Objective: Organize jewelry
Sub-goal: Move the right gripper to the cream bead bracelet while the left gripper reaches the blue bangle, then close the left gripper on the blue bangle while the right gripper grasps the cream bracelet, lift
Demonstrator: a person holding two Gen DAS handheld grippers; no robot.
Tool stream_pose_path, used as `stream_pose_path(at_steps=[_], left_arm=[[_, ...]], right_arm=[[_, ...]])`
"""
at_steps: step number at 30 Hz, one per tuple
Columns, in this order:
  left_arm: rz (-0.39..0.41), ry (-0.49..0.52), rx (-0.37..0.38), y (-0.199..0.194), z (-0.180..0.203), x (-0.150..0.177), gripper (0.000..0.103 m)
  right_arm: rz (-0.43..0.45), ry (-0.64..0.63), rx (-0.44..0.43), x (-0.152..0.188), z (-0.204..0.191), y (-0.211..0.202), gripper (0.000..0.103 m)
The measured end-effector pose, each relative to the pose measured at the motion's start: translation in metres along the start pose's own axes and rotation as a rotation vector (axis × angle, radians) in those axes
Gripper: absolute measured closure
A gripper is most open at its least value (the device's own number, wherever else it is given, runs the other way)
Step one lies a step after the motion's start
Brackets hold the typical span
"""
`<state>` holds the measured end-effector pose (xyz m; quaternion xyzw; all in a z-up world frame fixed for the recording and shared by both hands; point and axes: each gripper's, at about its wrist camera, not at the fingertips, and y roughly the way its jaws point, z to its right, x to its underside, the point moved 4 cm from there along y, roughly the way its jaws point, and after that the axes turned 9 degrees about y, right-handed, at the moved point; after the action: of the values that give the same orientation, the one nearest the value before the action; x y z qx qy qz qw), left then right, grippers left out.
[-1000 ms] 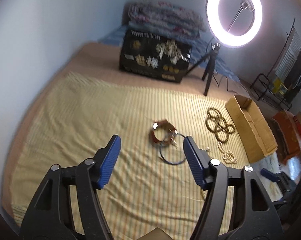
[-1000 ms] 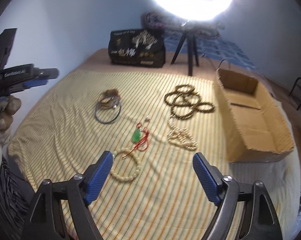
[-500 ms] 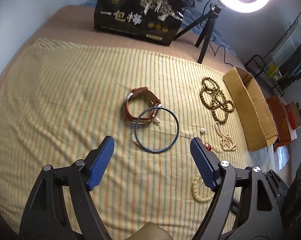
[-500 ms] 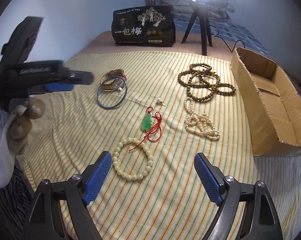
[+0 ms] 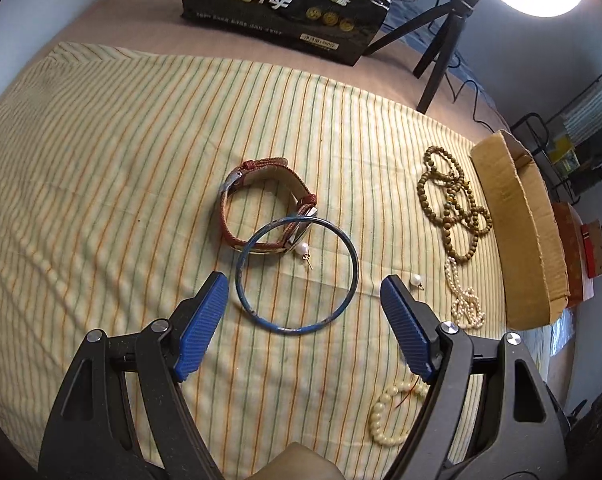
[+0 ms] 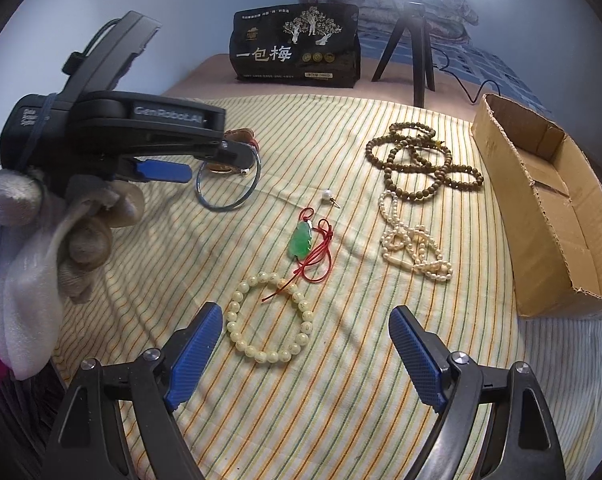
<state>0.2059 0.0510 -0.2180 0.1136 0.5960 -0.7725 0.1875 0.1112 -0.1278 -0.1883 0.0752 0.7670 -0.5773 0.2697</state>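
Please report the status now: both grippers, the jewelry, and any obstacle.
Left gripper open, empty, over blue bangle. Right gripper open, empty, over cream bead bracelet. Bangle overlaps brown watch; pearl earring lies inside it.

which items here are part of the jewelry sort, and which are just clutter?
Job items:
blue bangle
brown-strap watch
two pearl earrings
green pendant on red cord
cream bead bracelet
brown bead strands
pearl necklace
cardboard box, likely the bin

Lying about:
black snack bag
ring light tripod
striped cloth
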Motion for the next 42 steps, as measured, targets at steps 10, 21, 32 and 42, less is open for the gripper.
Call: stream_pose_path(at_steps=[10, 21, 32, 42], left_arm=[[-0.011, 0.016, -0.05, 0.022, 0.007, -0.007, 0.022], [0.004, 0.035, -0.089, 0.036, 0.016, -0.008, 0.017], [0.008, 0.004, -0.079, 0.03, 0.006, -0.007, 0.029], [0.046, -0.017, -0.094, 0.006, -0.003, -0.004, 0.029]], right_arm=[[-0.01, -0.029, 0.028, -0.002, -0.005, 0.013, 0.016], [-0.108, -0.055, 0.069, 0.004, -0.004, 0.039, 0.046], [-0.096, -0.121, 0.075, 0.006, -0.012, 0.033, 0.098], [-0.029, -0.103, 0.034, -0.003, -0.012, 0.007, 0.098]])
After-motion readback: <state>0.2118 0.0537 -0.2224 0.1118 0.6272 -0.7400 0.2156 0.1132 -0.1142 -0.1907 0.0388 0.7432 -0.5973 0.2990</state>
